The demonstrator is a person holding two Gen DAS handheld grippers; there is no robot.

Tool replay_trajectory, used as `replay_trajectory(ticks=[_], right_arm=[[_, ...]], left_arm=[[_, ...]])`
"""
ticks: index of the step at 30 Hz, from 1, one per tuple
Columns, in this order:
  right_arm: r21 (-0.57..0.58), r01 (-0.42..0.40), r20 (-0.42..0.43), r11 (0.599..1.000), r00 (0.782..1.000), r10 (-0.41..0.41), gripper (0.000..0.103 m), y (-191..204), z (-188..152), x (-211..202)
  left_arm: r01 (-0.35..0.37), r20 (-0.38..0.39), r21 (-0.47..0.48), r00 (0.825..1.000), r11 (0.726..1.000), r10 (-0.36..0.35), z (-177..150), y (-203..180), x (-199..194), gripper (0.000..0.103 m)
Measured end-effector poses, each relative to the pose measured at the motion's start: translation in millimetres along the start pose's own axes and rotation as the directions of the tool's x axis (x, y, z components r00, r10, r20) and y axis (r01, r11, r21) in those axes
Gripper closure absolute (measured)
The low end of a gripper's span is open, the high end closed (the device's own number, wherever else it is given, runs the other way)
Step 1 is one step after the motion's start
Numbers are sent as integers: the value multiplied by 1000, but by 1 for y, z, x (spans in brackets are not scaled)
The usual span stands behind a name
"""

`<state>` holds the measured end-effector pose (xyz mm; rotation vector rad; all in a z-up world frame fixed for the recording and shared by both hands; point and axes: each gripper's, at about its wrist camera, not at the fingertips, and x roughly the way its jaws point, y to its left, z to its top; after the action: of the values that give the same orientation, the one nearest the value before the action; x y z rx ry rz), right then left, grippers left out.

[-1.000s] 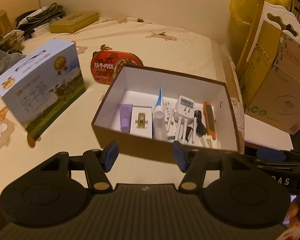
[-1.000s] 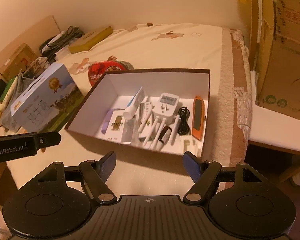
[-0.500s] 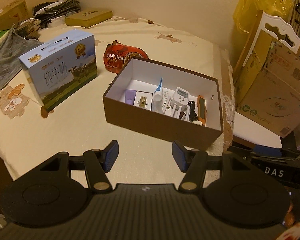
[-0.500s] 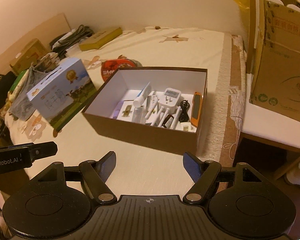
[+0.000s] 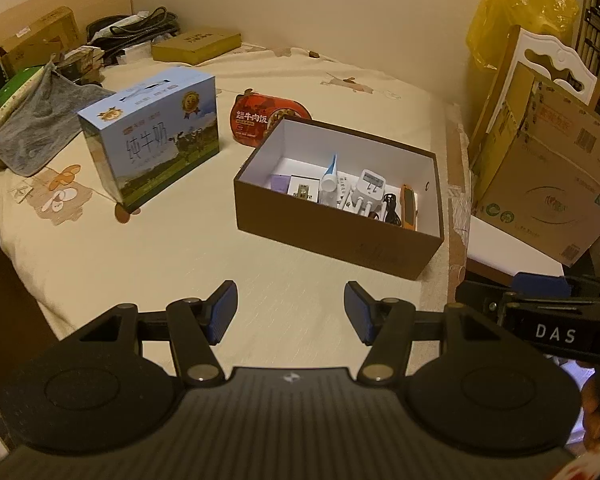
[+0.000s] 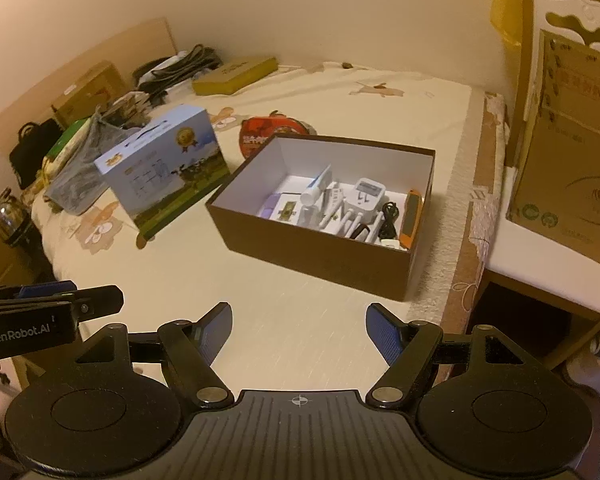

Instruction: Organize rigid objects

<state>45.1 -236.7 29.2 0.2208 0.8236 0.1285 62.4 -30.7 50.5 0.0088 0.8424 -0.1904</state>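
Note:
A brown open box (image 5: 332,236) (image 6: 312,252) with white inside sits on the bed. It holds several small items: a purple tube (image 5: 279,182), a white plug adapter (image 5: 370,190) (image 6: 366,196), a toothpaste tube (image 5: 329,176), a black cable (image 6: 388,220) and an orange tool (image 5: 409,206) (image 6: 413,220). My left gripper (image 5: 290,312) is open and empty, well in front of the box. My right gripper (image 6: 300,332) is open and empty, also in front of the box.
A blue milk carton box (image 5: 152,132) (image 6: 164,160) stands left of the brown box. A red food pack (image 5: 268,120) lies behind it. A grey cloth (image 5: 36,136) and clutter lie far left. Cardboard boxes (image 5: 548,176) stand at the right beyond the bed edge.
Both grippers have pulled back and away from the brown box, which now looks smaller and farther. Both stay open and empty.

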Motion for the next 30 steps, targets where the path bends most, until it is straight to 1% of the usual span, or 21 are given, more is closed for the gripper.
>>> replay_trajectory(ticks=[12,30], right_arm=[[-61,-18,-1,998,1000,18,32,20,-17,-14],[-103,-40,-40,994,999,36,32,30,-34,-10]], left_arm=[[-11,4,8,1000,1000,11,-25,7,-26,48],[-21,-35,6,999,1000,21,-48,15,-29,48]])
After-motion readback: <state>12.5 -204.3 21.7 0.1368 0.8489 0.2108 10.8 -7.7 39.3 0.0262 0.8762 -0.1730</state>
